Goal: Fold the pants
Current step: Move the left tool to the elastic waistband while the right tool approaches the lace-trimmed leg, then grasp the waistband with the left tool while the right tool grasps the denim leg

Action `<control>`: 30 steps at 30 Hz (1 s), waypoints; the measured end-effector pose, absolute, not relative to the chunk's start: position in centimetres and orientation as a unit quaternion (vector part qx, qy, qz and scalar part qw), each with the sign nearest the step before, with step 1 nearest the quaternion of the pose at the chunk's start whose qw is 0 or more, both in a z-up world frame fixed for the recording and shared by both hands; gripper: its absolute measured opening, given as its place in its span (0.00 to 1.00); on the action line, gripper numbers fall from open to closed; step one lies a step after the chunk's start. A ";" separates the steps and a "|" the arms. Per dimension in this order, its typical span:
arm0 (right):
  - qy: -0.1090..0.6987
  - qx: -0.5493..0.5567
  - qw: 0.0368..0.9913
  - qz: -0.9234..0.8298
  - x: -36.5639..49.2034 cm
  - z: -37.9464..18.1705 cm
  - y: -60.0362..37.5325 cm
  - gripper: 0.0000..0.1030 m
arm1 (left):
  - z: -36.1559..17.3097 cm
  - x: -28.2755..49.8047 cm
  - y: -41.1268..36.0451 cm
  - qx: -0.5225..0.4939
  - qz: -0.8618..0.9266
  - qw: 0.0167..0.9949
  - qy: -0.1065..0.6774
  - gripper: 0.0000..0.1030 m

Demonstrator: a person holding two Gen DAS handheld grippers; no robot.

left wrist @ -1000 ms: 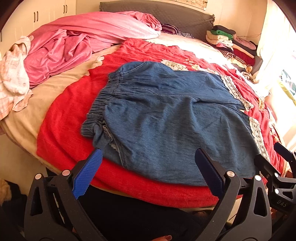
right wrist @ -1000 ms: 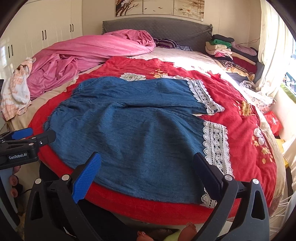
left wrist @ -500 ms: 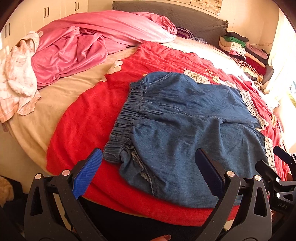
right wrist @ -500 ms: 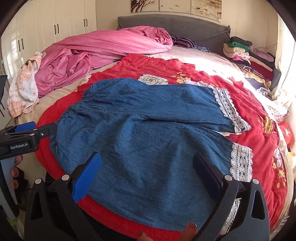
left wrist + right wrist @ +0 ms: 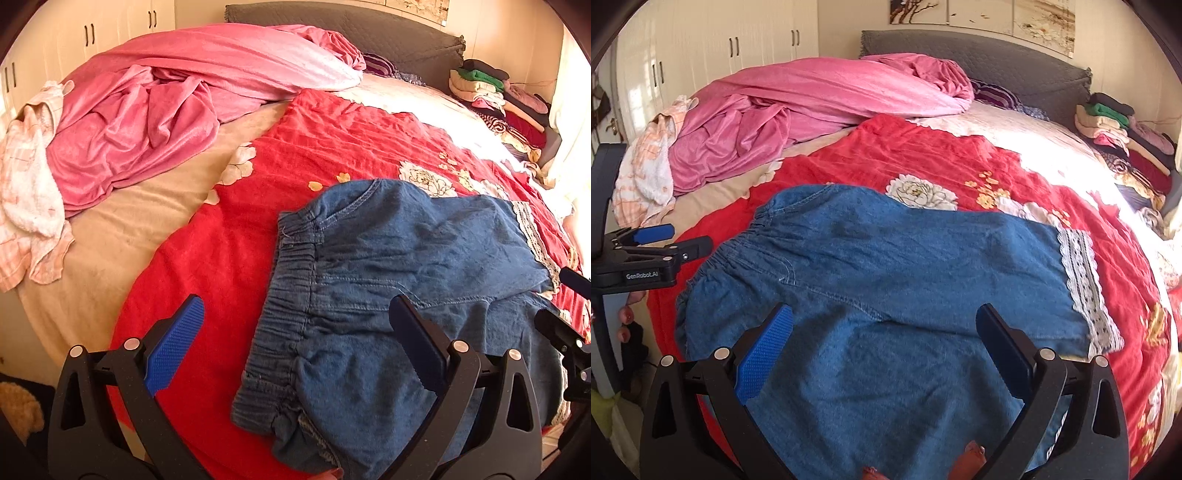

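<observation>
Denim fills the space past both sets of jaws. My left gripper (image 5: 295, 350) has its jaws spread wide and holds nothing; the near corner of the waistband (image 5: 291, 295) lies just past them and slightly right of centre. My right gripper (image 5: 886, 350) is likewise spread and empty, poised over the near leg, with the crotch seam straight ahead. The pants (image 5: 886, 280) lie flat on the red blanket (image 5: 923, 155), long axis running left to right across my view: waistband at the left, lace hems (image 5: 1082, 280) at the right. So the left gripper is nearer the waist and the right nearer the hem end, though the near hem itself sits off to the right of its jaws. The far leg overlaps the near one a little at the crotch. The cloth is blue, soft, faintly creased, with an elastic gathered waist. I judge the coming grab to be the near edge, lifted away from me.
</observation>
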State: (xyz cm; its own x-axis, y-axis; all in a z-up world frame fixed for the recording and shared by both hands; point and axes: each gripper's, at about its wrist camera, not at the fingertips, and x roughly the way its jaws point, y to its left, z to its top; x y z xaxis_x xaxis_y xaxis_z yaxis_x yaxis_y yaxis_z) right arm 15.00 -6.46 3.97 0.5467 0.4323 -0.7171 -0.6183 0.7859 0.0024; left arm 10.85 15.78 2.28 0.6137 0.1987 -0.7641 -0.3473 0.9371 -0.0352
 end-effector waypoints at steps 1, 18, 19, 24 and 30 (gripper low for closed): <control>0.366 -0.136 0.867 0.310 15.6 4.1 -5.9 0.96 | 2.3 11.4 15.9 -0.087 0.155 0.893 0.413 0.91; 0.381 -0.201 0.831 0.351 26.7 2.2 0.8 0.96 | 0.5 18.2 16.8 -0.053 0.124 0.891 0.433 0.91; 0.385 -0.202 0.826 0.359 27.2 2.0 1.1 0.96 | 0.3 18.6 17.1 -0.054 0.119 0.891 0.435 0.91; 0.400 -0.223 0.799 0.391 30.0 0.7 3.8 0.96 | -1.3 20.7 19.4 -0.077 0.090 0.886 0.449 0.91; 0.412 -0.233 0.772 0.424 32.9 -0.8 6.3 0.96 | -2.4 22.6 21.3 -0.085 0.075 0.887 0.448 0.88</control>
